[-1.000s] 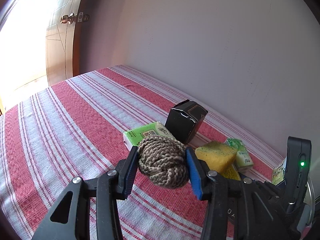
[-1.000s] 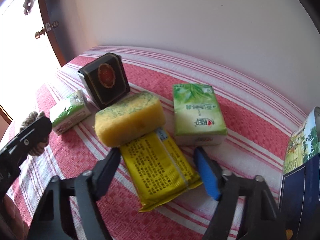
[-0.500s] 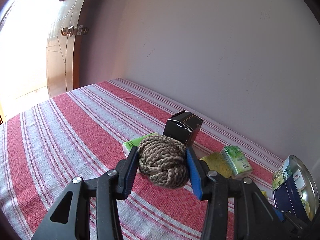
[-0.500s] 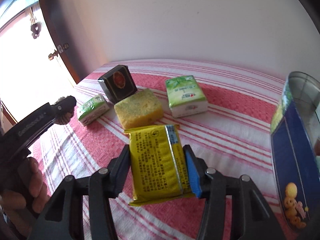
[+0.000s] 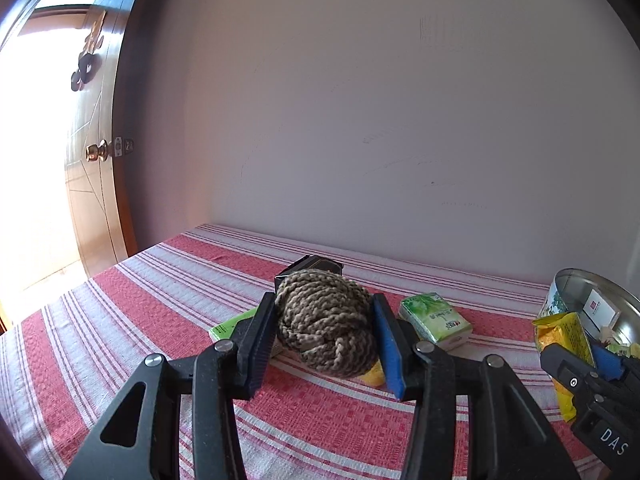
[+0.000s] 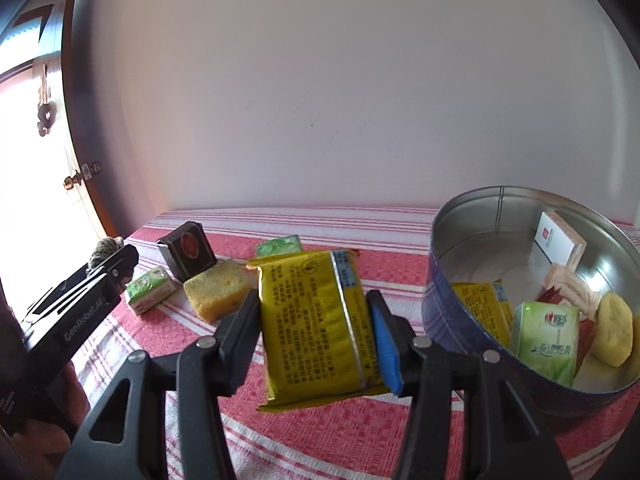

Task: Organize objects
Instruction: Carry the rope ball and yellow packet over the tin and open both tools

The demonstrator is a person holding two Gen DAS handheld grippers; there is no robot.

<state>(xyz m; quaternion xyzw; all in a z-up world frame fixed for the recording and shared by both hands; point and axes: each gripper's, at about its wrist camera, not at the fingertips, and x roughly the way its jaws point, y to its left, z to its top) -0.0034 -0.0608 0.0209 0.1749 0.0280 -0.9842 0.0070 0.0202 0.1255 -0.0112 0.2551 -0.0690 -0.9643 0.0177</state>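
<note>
My left gripper (image 5: 325, 330) is shut on a brown braided rope ball (image 5: 326, 320), held above the red-and-white striped cloth (image 5: 120, 328). My right gripper (image 6: 314, 328) is shut on a yellow foil packet (image 6: 316, 320), lifted off the cloth just left of a round blue tin (image 6: 472, 344). That tin (image 5: 576, 292) holds several items, among them a green tissue pack (image 6: 548, 342), another yellow packet (image 6: 480, 304) and a yellow sponge piece (image 6: 612, 330). In the left wrist view the right gripper (image 5: 580, 364) shows at the right edge with its packet (image 5: 560, 344).
On the cloth lie a dark box (image 6: 186, 250), a yellow sponge (image 6: 218, 290) and two green tissue packs (image 6: 150, 288) (image 6: 280, 246). A white wall rises behind the table. A wooden door (image 5: 96, 152) stands at the left. A hand (image 6: 44, 420) holds the left gripper.
The right gripper closed on the yellow packet, lifted it off the cloth and carried it right toward the tin. The left gripper rose and tilted up, keeping the rope ball.
</note>
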